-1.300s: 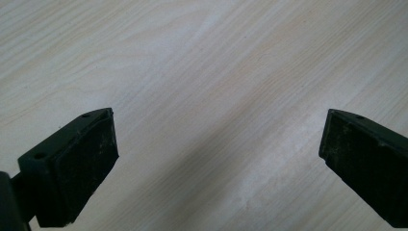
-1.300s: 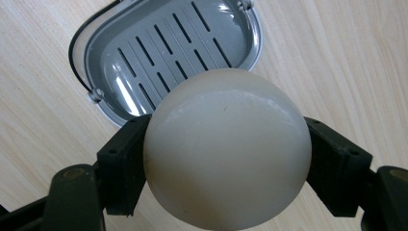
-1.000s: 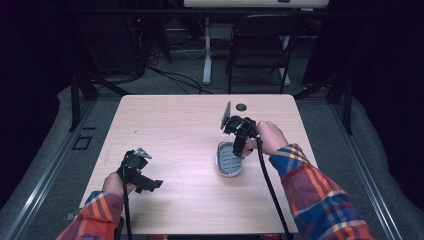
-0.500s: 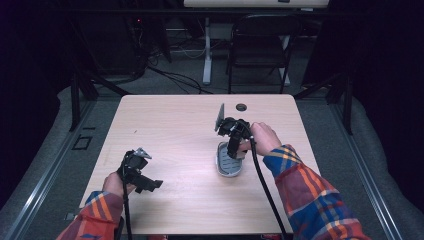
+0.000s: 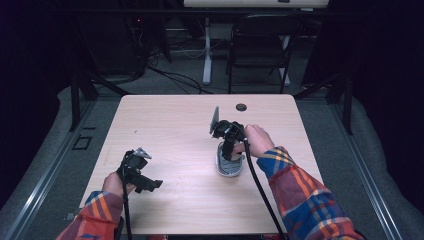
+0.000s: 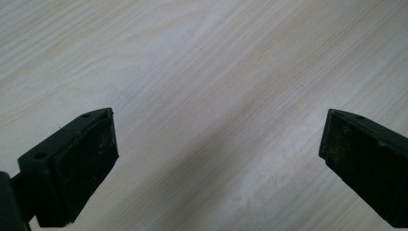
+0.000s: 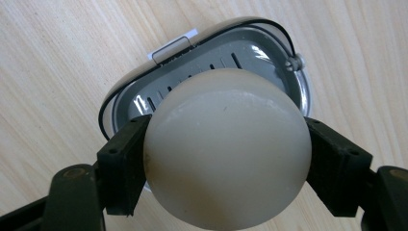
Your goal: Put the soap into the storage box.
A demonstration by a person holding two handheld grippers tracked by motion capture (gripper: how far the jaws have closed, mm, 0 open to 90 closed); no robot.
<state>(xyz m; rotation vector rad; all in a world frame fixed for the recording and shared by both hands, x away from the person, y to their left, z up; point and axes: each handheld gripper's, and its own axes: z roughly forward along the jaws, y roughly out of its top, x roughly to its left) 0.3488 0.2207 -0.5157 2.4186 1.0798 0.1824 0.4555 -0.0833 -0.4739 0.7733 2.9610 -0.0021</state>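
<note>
A cream, rounded bar of soap (image 7: 226, 149) is clamped between the jaws of my right gripper (image 7: 226, 161). Just beyond it a grey oval soap dish (image 7: 260, 53) with slots in its floor lies on the wooden table. In the high view the right gripper (image 5: 229, 149) points down over the near-right part of the table, right above the dish (image 5: 230, 169). My left gripper (image 5: 150, 185) is held near the front left corner. Its jaws stand wide apart over bare wood in the left gripper view (image 6: 216, 159), with nothing between them.
A small dark round grommet (image 5: 241, 107) sits near the table's far edge. Beyond the table (image 5: 165, 125) stand a black chair (image 5: 260, 45) and a desk leg with cables on the floor. Cables trail from both grippers toward the person.
My right gripper has moved a little left and toward the person with the soap, coming down over the dish. The left gripper has stayed put.
</note>
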